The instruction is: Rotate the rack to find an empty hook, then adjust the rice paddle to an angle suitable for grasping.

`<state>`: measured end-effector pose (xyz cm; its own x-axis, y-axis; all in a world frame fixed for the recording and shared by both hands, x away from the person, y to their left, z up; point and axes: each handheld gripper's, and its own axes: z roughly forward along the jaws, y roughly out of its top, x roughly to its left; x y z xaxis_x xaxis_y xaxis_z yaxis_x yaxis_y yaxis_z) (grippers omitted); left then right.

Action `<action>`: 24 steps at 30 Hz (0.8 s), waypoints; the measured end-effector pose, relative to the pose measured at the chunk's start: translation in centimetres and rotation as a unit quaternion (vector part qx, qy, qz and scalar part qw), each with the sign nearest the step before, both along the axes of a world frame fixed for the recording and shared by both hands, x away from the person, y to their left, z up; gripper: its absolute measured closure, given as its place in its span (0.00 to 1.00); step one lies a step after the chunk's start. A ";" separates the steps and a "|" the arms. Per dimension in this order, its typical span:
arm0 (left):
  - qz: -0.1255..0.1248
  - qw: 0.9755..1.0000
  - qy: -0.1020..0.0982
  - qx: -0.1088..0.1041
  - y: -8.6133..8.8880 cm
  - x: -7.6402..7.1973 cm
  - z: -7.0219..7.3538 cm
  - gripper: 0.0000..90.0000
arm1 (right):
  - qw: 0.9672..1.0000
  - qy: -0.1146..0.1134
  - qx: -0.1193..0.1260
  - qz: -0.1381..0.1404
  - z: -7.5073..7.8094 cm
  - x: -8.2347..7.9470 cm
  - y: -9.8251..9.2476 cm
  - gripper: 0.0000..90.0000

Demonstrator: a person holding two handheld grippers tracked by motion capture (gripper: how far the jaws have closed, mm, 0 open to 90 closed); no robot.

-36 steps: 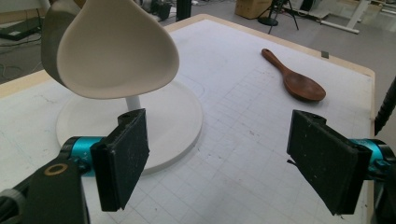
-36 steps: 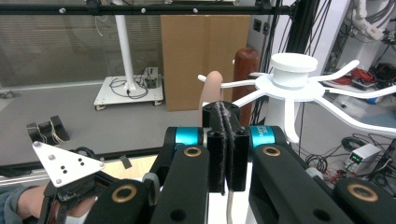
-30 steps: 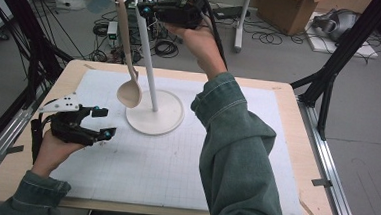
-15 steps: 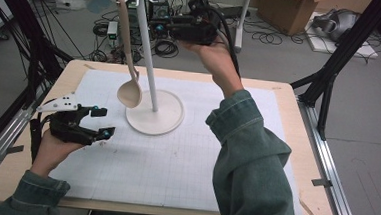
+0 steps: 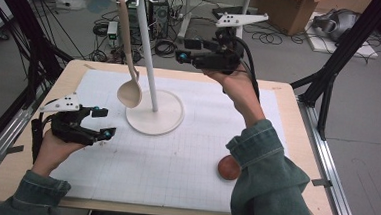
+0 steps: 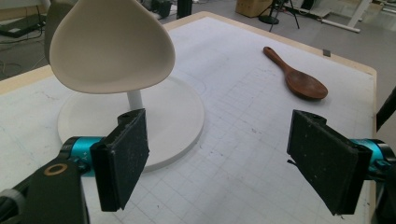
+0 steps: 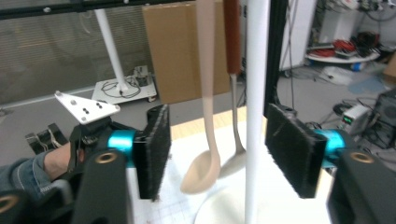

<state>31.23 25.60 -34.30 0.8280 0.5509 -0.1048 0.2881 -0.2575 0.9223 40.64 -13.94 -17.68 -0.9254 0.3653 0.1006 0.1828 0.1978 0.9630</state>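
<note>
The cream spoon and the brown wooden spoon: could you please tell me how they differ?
The cream spoon hangs upright from the white stand, bowl down; the brown wooden spoon lies flat on the table mat. The cream spoon is pale and smooth, the brown wooden spoon dark reddish. Neither is held by a gripper.

Grey floor [image 5: 373, 123], tangled cables [image 5: 164, 46], cardboard boxes [image 5: 284, 10], black frame struts [image 5: 347, 52]

This is a lab or workshop space. Tangled cables [image 5: 108, 32] and electronics boxes [image 5: 156, 20] lie on the grey floor beyond the far edge of the table [image 5: 296, 144]. Cardboard boxes [image 5: 289, 8] sit far right, black frame struts [image 5: 342, 51] flank the table, and a gridded mat [image 5: 175, 161] covers it.
</note>
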 end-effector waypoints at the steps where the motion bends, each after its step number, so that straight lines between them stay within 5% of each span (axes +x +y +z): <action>1: -0.001 1.000 0.002 0.000 0.0 0.0 0.0 0.23 | 1.000 -0.001 -0.001 -0.002 -0.3 -0.2 -0.4 0.41; 24: -0.001 1.000 0.001 0.000 0.0 0.0 0.0 0.23 | 0.998 0.046 -0.026 -0.044 -7.7 -2.5 -5.3 0.34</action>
<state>31.21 25.63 -34.31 0.8290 0.5492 -0.1057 0.2885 -0.2580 0.9221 38.11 -19.27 -25.39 -0.8775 0.4514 0.1619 0.2879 0.2258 0.9307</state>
